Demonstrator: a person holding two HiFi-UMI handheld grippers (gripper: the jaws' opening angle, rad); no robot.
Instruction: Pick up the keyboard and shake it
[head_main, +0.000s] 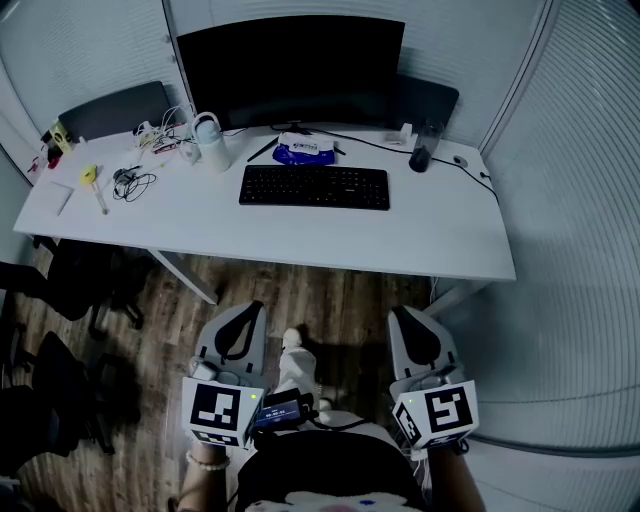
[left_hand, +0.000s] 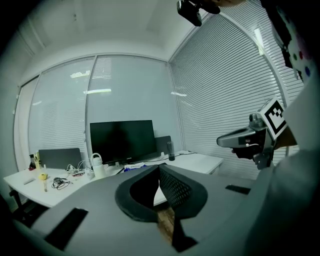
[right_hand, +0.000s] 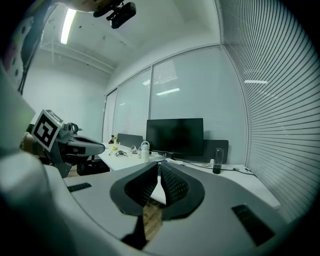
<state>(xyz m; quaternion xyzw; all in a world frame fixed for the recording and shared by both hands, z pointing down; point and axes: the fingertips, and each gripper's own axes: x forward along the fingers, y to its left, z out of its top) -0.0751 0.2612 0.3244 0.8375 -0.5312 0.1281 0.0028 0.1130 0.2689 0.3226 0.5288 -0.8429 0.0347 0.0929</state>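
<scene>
Standing back from the white desk (head_main: 440, 240), I hold my left gripper (head_main: 250, 308) and right gripper (head_main: 400, 314) low, each with jaws pressed together on nothing. The keyboard (head_main: 314, 187) lies ahead before the monitor (head_main: 290, 70), long axis crosswise (one end toward each gripper), well apart from both, neither clearly nearer.

Left tool (head_main: 243, 312) and right tool (head_main: 403, 316), both closed and empty, point roughly level ahead.
</scene>
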